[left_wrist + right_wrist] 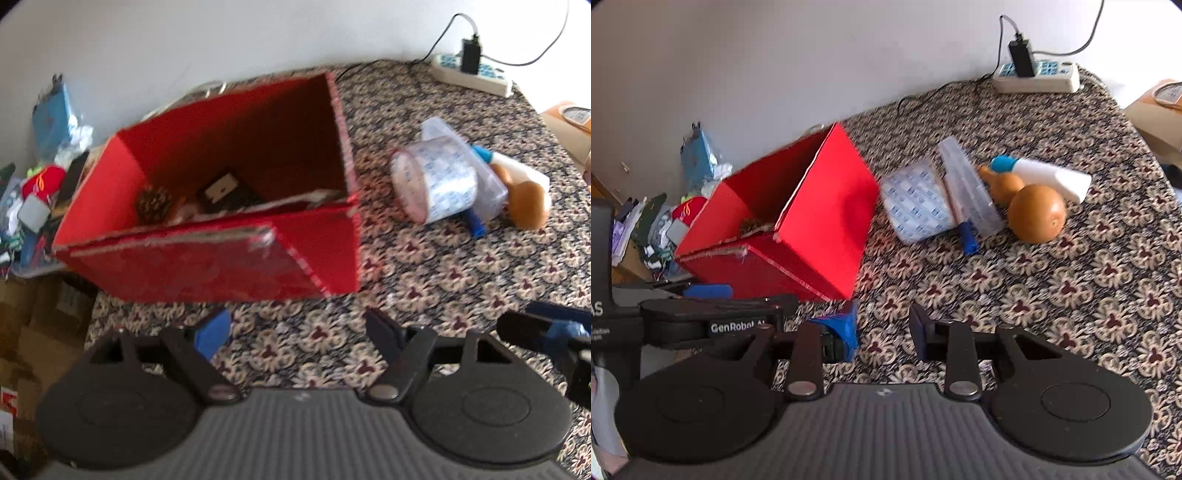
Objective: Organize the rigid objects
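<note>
Patterned cloth covers the tabletop [1071, 295] under a pale wall. Both my jaws stand released and grasp nothing: left gripper [295, 332], right gripper [882, 328]. The red box [221, 229] sits at centre of the left view, already holding a pine cone [153, 203]. Still outside it, right of the box, lie a printed roll [916, 206], a clear case [967, 188], a gourd [1036, 212] and a white bottle [1052, 179]. Seen from my right gripper this pile lies ahead and slightly right, so I judge that hand the nearer; the gourd's long axis runs toward upper left.

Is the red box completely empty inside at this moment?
No, the left wrist view shows a pine cone and a dark flat object lying inside the red box.
</note>
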